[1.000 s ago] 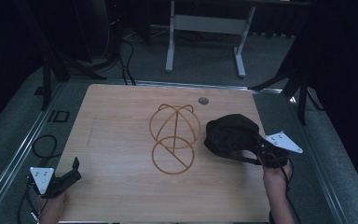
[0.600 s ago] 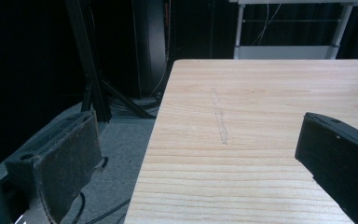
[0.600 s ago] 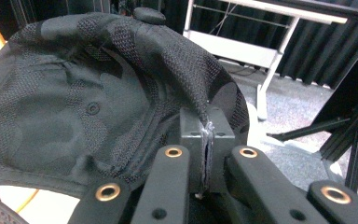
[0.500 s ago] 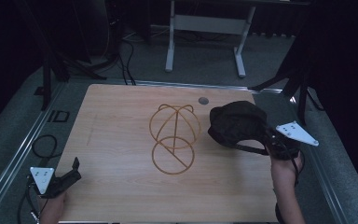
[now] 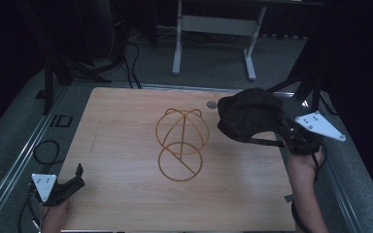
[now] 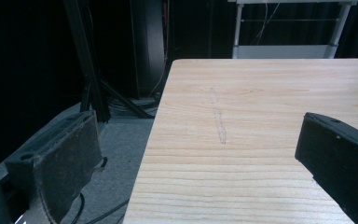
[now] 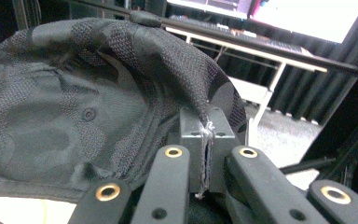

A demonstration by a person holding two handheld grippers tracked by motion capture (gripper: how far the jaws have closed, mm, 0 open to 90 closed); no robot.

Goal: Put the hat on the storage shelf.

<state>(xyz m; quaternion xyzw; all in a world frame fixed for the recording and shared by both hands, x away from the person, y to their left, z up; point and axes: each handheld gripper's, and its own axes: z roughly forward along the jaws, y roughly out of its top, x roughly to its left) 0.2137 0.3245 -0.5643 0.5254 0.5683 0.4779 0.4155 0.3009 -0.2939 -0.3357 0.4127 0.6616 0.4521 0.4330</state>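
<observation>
Above the table's right edge, dark cap (image 5: pixel 248 115) pinched by its rim in the right tool (image 5: pixel 287 141) — clamped tight, left tool (image 5: pixel 76 180) gaping, empty

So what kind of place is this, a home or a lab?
Likely a lab or recording studio: dark curtains, loose cables on grey carpet, a bare wooden table and a white desk frame behind.

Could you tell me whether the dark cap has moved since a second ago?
Yes. The cap, held by the right tool, has risen off the table and sits farther up the high view beside the wire stand.
</observation>
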